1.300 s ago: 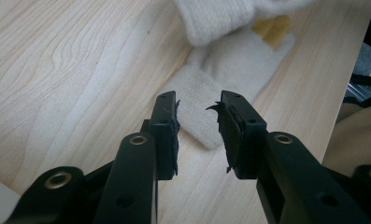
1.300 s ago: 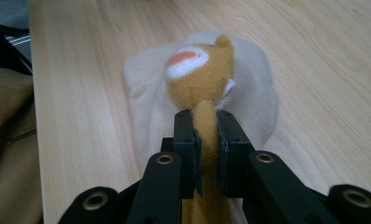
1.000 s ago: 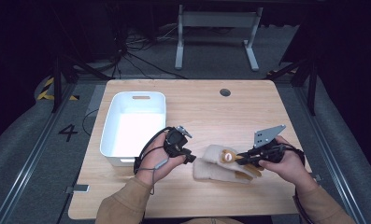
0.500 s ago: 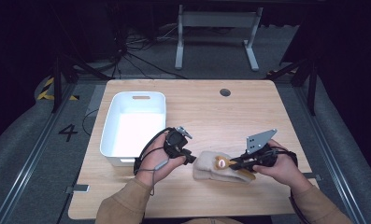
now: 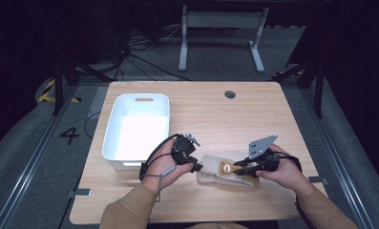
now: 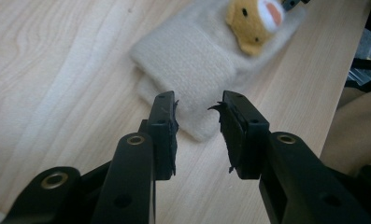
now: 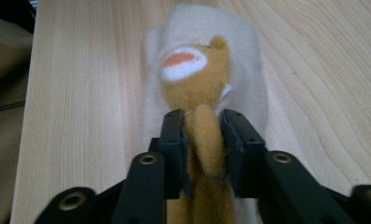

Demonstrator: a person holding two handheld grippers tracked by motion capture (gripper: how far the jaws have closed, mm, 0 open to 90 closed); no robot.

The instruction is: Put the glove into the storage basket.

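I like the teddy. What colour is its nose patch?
Orange on white, on the teddy; clearest in the right gripper view.

Right tongs point(image 5: 240, 168) w/ plush toy point(image 5: 226, 168) shifted left & nearer the person; cream sock point(image 5: 215, 175) slid along.

Tan sleeves point(image 5: 130, 210) cover both forearms; each black tool point(image 6: 199, 126) has brass-ringed screw holes and trailing cable.

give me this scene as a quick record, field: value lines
surface: wooden table
bin: white tub, left side of table, looks empty
cloth: cream fleece piece lying flat near front edge
toy: orange plush animal lying on the cloth
left gripper: open, jaws over the cloth's near edge
right gripper: shut on the plush's narrow lower part
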